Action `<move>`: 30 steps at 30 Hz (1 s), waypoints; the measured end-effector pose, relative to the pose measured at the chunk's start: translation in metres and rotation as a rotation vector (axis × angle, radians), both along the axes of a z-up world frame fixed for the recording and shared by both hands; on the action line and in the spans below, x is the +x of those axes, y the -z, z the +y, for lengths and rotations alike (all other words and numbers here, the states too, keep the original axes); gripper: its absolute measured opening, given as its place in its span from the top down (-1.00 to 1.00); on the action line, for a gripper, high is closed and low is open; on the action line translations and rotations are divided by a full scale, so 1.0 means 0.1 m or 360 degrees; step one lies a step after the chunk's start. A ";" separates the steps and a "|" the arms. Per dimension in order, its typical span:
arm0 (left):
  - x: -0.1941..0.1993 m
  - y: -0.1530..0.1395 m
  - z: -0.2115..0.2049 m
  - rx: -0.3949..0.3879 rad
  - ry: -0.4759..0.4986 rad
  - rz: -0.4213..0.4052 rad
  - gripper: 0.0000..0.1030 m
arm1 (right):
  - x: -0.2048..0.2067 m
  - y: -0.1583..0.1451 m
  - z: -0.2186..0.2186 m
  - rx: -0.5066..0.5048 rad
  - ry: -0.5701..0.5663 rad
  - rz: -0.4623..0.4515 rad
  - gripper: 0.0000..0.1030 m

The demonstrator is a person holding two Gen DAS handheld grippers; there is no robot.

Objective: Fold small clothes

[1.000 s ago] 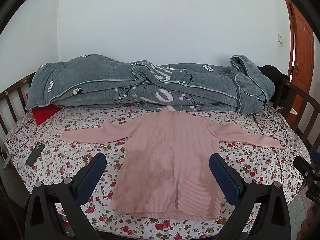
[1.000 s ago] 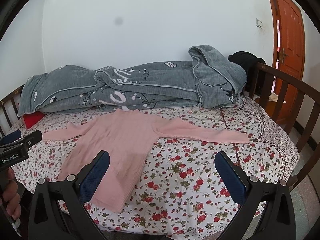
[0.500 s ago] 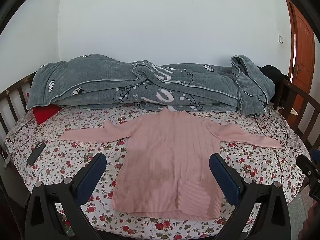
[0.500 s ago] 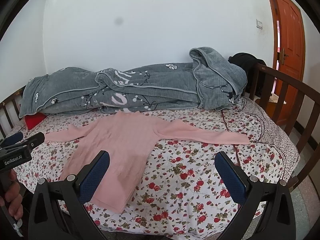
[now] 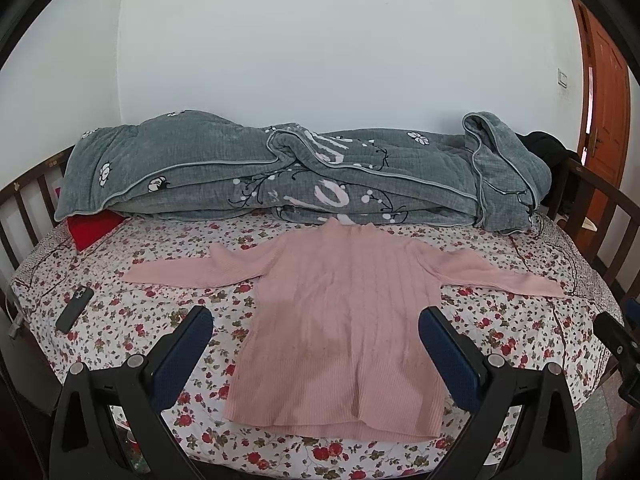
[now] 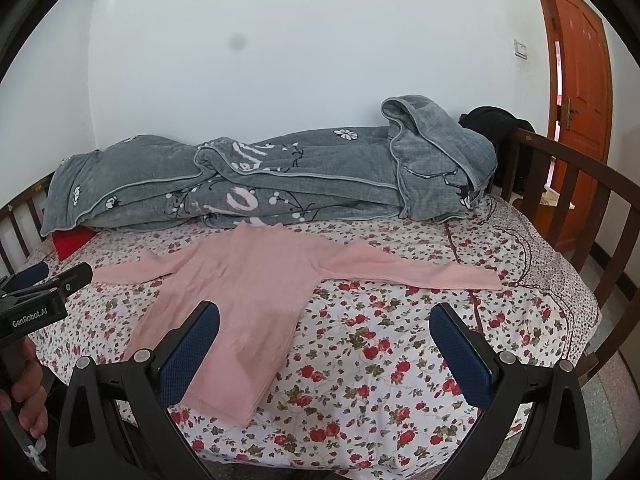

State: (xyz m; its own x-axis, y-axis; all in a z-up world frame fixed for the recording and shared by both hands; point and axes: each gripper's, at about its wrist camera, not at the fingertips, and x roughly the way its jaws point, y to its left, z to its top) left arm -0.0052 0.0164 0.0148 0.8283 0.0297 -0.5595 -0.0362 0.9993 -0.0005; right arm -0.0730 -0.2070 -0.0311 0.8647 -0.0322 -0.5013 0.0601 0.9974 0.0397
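Note:
A pink ribbed sweater [image 5: 340, 320] lies flat on the floral bedsheet, collar toward the wall, both sleeves spread sideways. My left gripper [image 5: 316, 344] hovers open above its lower half, near the bed's front edge, holding nothing. In the right wrist view the same sweater [image 6: 248, 296] lies left of centre, its long right sleeve [image 6: 420, 274] stretching across the sheet. My right gripper [image 6: 326, 340] is open and empty, above the sheet just right of the sweater's body. The left gripper [image 6: 44, 284] shows at the left edge, held by a hand [image 6: 24, 392].
A rolled grey quilt [image 5: 304, 176] lies along the wall behind the sweater. A red item [image 5: 94, 226] pokes out under its left end. A dark phone [image 5: 74, 308] rests on the sheet at left. Wooden rails [image 6: 576, 216] fence the bed's right side; an orange door [image 6: 576, 64] stands beyond.
Both views have shifted only slightly; the right gripper rose or tilted a little, so the scene sits lower. The sweater has not moved and both grippers stay open.

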 end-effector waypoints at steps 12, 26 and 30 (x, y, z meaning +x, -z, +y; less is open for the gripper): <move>0.01 -0.02 0.00 -0.0015 0.0001 0.0001 -1.00 | 0.00 0.00 0.03 -0.0016 -0.0002 0.0004 -0.99; 0.30 0.03 0.05 -0.0043 0.0034 0.0038 -1.00 | 0.16 -0.06 0.12 -0.0066 -0.0004 0.0041 -0.99; 0.44 0.07 0.14 -0.0055 0.0025 0.0057 -1.00 | 0.29 -0.08 0.19 -0.0074 -0.0016 0.0058 -0.99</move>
